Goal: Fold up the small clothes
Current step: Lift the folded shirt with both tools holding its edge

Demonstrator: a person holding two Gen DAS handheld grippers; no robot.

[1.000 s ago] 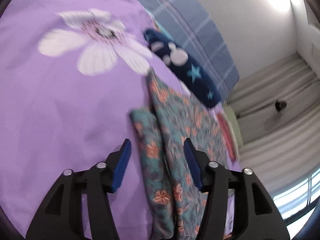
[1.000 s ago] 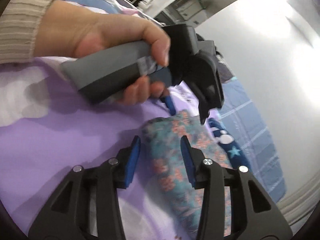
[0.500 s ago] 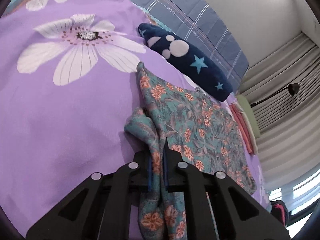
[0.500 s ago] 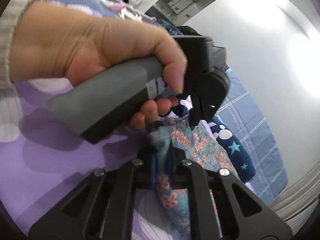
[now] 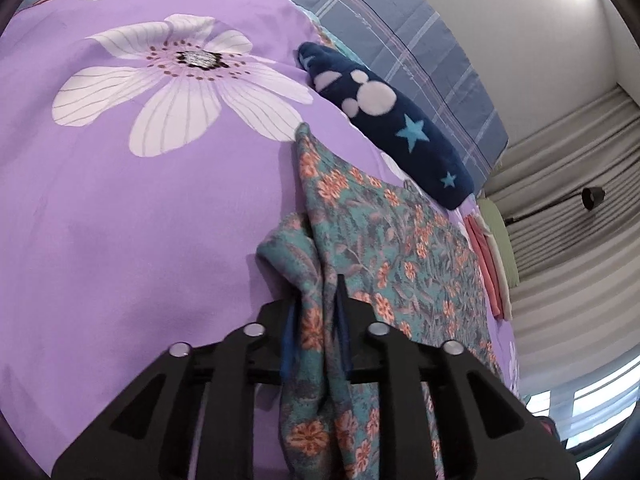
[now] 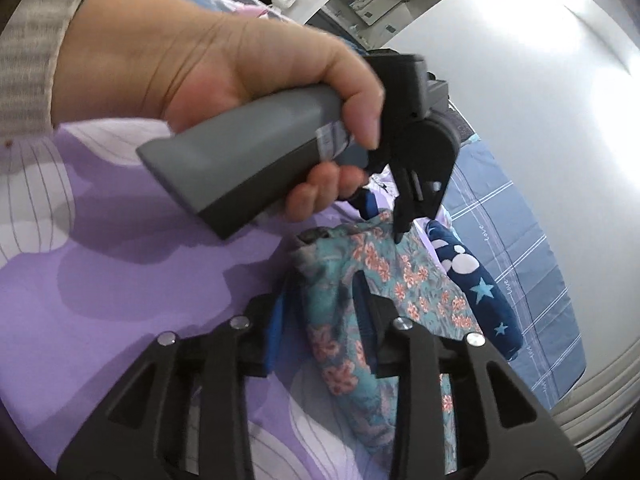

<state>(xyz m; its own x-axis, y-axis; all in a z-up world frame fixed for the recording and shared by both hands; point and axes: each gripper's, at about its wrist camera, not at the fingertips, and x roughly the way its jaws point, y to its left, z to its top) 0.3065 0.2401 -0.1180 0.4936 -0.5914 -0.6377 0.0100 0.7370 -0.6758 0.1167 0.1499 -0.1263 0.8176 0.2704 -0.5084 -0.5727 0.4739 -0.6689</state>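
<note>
A teal garment with orange flowers [image 5: 400, 248] lies on the purple flowered bedsheet [image 5: 140, 220], its near edge bunched into a raised fold. My left gripper [image 5: 316, 304] has that fold between its blue pads, which still touch the cloth while the jaws are opening. In the right wrist view a person's hand [image 6: 220, 60] holds the left gripper [image 6: 382, 220] over the garment's far end. My right gripper [image 6: 320, 300] straddles the same garment [image 6: 420, 288]. Its jaws are opening too, and the left pad stands clear of the cloth.
A navy plush piece with white dots and blue stars [image 5: 384, 120] lies just beyond the garment. Behind it is a blue plaid pillow [image 5: 400, 40]. A stack of folded pink and green clothes [image 5: 492, 256] sits at the right. Curtains and a wall close the far side.
Both grippers came in open around the garment's edge, clamped tight on it half a second ago, and now stand wider, with the fold still between the jaws.
</note>
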